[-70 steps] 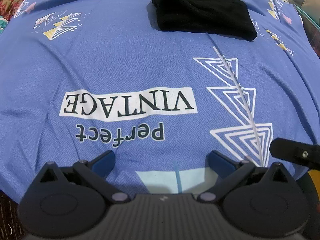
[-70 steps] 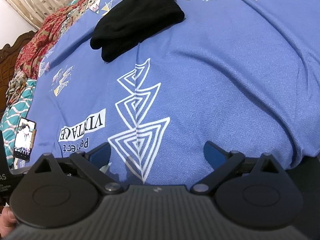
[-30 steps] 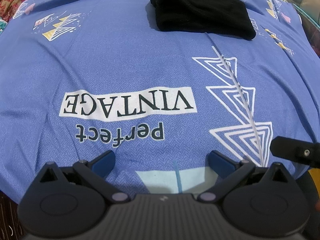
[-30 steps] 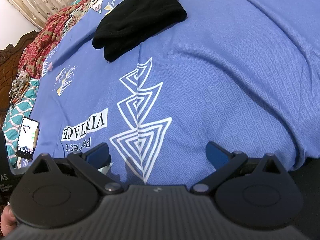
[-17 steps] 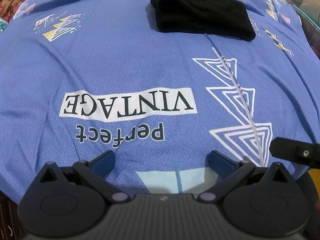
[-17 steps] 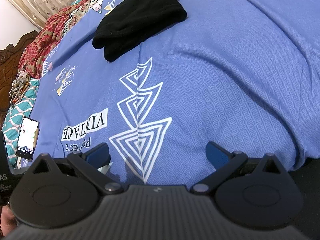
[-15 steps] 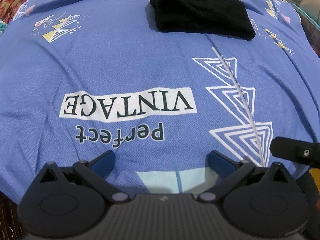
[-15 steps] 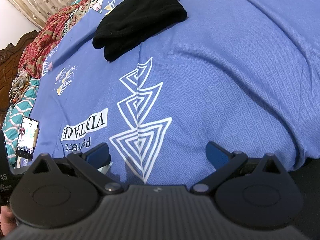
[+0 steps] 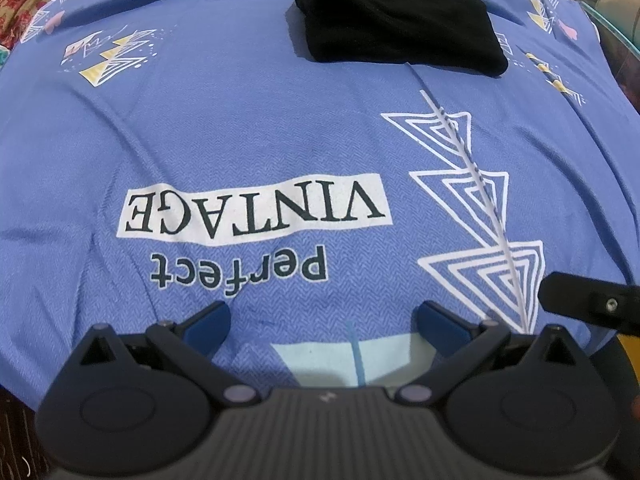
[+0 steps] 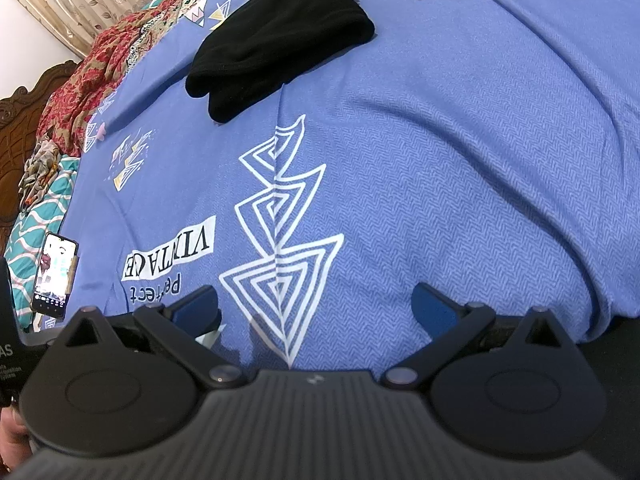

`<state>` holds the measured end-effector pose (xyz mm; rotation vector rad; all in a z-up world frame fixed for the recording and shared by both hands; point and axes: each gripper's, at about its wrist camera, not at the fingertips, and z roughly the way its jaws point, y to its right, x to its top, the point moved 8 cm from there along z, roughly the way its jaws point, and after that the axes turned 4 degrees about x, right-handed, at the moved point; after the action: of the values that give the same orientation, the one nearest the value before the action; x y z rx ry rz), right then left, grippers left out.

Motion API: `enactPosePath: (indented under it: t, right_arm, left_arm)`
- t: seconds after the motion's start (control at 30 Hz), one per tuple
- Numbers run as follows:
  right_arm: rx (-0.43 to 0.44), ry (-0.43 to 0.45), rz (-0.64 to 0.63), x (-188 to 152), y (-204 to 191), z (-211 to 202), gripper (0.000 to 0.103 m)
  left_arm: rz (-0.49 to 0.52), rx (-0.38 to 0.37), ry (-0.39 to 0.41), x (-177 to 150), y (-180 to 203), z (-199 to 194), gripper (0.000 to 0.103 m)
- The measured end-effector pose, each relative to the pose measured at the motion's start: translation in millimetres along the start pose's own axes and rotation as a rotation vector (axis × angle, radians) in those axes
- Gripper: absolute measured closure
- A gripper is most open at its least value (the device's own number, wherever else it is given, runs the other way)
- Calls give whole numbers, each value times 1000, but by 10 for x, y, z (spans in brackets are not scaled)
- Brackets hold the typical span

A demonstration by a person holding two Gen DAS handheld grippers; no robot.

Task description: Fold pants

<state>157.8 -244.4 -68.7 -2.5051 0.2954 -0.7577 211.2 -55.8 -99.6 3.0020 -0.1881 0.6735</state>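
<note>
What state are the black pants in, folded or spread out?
Folded. The black pants lie as a compact, layered bundle on the blue bedsheet, with stacked rounded edges showing in the right wrist view. Neither gripper touches them.

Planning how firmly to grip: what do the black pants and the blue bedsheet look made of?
Black pants: soft, matte, thick fabric, perhaps fleece or knit; rounded bulky folds, no sheen. Blue bedsheet: woven, matte cloth, likely cotton; fine herringbone weave visible, printed lettering and triangles.

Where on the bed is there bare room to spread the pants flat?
Open sheet lies between the folded black pants and the VINTAGE print, and right of the white triangle print. Crowded: the red patterned cloth and phone along the left edge.
</note>
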Motion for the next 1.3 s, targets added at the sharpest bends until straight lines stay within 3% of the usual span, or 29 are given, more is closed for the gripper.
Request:
enactPosePath:
  t: [1.3]
  right_arm:
    - [1,0,-1,-6,-4,3,0]
  left_arm:
    - [8,4,-14,-6,2,15,0]
